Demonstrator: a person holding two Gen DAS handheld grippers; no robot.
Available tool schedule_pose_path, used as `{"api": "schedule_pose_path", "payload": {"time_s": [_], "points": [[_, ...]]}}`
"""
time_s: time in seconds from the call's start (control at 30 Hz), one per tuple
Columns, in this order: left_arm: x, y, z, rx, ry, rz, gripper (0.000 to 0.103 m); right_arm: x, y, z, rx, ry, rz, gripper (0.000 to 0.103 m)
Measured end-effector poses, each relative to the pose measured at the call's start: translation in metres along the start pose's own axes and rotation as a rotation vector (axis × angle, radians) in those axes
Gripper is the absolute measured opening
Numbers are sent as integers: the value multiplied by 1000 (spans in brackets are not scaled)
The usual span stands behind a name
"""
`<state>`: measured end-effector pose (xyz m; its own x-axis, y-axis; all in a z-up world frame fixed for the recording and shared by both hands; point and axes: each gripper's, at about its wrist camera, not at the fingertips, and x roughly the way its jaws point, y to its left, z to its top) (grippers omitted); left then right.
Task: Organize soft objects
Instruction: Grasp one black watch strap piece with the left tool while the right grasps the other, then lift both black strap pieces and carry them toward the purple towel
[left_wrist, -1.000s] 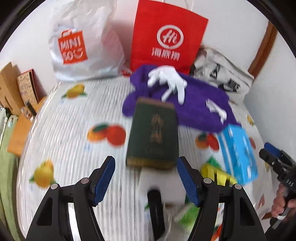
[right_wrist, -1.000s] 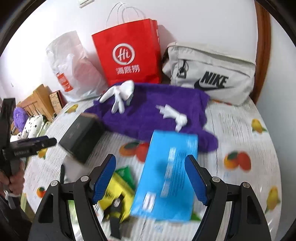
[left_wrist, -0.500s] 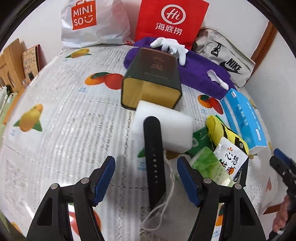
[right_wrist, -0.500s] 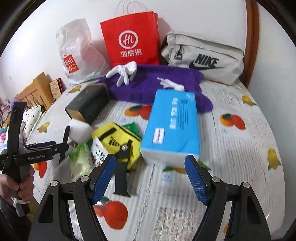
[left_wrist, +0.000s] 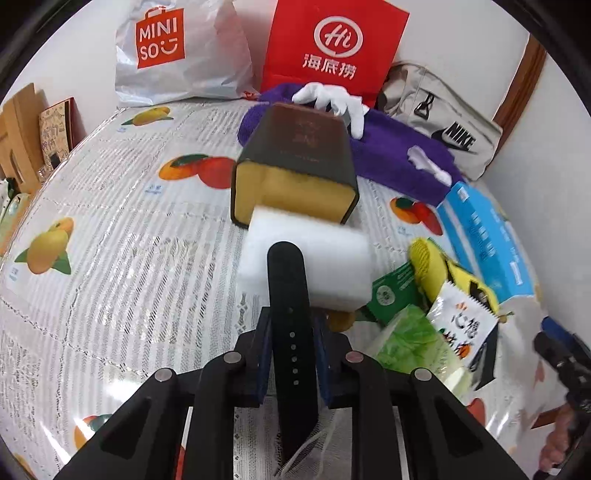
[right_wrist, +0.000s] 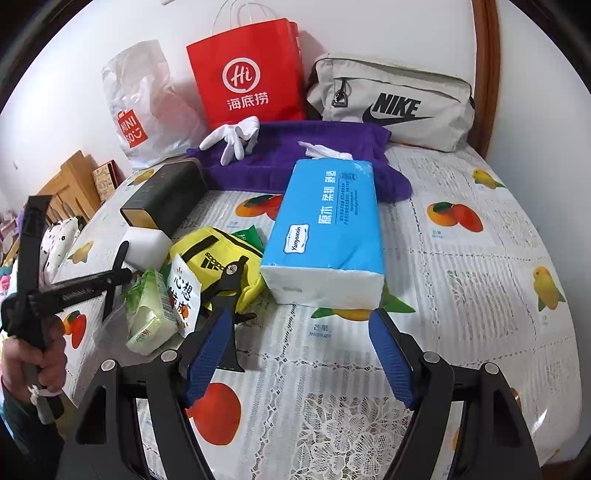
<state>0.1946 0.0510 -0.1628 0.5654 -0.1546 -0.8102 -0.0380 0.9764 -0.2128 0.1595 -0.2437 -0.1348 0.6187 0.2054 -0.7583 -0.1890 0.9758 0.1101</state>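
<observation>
Your left gripper (left_wrist: 291, 354) is closing its fingers on the flat, smooth black strap (left_wrist: 291, 332), its tip resting on the white sponge block (left_wrist: 314, 262) just ahead; lift slowly so it can't slip. Your right gripper (right_wrist: 299, 354) stands open, empty, the soft blue tissue pack (right_wrist: 328, 236) just ahead.

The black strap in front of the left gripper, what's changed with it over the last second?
The left gripper came down over the black strap, and its jaws are closing with the strap between them. The right gripper closed in on the blue tissue pack, jaws open. Everything on the bed stayed put.
</observation>
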Motion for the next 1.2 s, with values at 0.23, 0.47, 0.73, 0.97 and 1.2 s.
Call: {"api": "schedule_pose_path", "payload": {"time_s": [0.23,0.47,0.73,0.97,1.2], "points": [[-13,5,8,20,-26,27,19,-2,3,-2,-8,0,21,76],[-16,20,13,10,-49,65,19,6,15,-9,-11,25,69,76],[-10,31,9,-19,-36,46,19,36,40,-10,-77,77,85,69],[-3,34,3,-32,-11,34,19,57,57,-14,-167,115,32,28],[0,34,-2,-33,-2,29,19,35,50,-19,-173,81,66,21]]}}
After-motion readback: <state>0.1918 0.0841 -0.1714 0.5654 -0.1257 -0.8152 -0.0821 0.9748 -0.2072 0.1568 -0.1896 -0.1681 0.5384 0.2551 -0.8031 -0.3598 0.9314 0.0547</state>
